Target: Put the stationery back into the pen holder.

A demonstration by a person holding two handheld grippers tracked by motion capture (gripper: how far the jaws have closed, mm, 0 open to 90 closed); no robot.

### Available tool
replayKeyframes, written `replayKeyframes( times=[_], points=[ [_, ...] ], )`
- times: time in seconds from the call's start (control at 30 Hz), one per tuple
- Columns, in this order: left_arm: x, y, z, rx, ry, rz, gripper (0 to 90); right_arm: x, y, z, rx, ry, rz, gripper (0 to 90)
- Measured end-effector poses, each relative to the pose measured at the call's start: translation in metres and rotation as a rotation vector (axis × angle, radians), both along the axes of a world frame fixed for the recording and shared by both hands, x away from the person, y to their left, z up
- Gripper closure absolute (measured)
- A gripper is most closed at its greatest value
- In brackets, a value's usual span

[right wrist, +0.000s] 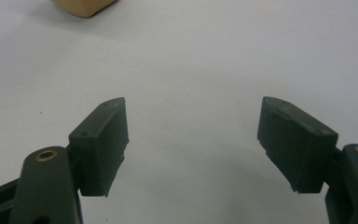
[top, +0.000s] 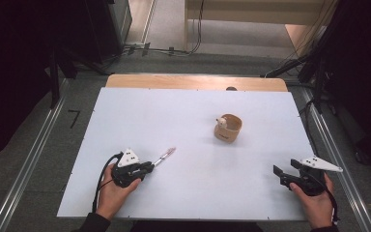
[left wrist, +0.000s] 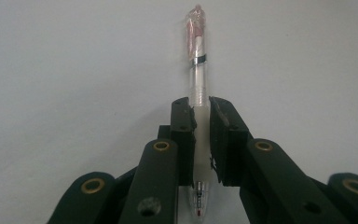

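In the high view a white tabletop (top: 188, 145) takes up the middle of the frame, with a person's two hands coming in from the bottom edge. The left gripper (top: 147, 167), at the lower left of the frame, has its jaws closed on a clear-barrelled pen (top: 164, 155) that points up and to the right across the surface. In the left gripper view the pen (left wrist: 198, 70) runs straight up the centre of the frame, pinched along its lower barrel between the two black jaws, its tip with a red dot showing just below them and its pinkish far end near the top edge. The right gripper (top: 281, 175), at the lower right of the high view, rests in the person's right hand (top: 317, 205) with its jaws spread wide; the right gripper view shows them well apart with bare white surface between. A small tan cup-like holder (top: 228, 128) stands right of centre, well apart from both grippers, with a small pale object inside its rim that is too small to identify.
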State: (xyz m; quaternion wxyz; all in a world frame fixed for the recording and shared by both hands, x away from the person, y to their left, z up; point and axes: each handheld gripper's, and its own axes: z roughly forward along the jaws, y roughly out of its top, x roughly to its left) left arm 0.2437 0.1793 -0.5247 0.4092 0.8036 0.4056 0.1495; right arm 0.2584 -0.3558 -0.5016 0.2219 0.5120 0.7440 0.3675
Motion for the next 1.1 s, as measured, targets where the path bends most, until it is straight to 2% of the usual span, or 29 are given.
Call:
replayKeyframes(
  times=[0.17, 0.33, 0.47, 0.7, 0.87, 1.1],
  points=[
    [-0.002, -0.002, 0.002, -0.035, -0.003, -0.014, 81.3, -0.001, 0.000, 0.002, 0.001, -0.016, 0.008, 23.3],
    [-0.005, -0.004, 0.007, -0.058, -0.021, -0.021, 81.3, -0.004, 0.007, 0.004, -0.029, -0.059, 0.043, 23.3],
    [-0.005, -0.004, 0.008, -0.072, -0.020, -0.015, 81.2, -0.005, 0.011, 0.004, -0.054, -0.074, 0.062, 23.3],
    [-0.005, -0.009, 0.017, -0.134, -0.033, -0.026, 81.3, -0.004, 0.016, 0.005, -0.064, -0.086, 0.070, 23.4],
    [-0.005, -0.013, 0.022, -0.149, -0.037, -0.031, 81.3, -0.005, 0.024, 0.008, -0.081, -0.116, 0.100, 23.4],
    [-0.006, -0.021, 0.028, -0.163, -0.049, -0.048, 81.3, -0.004, 0.028, 0.007, -0.097, -0.122, 0.110, 23.5]
  ],
)
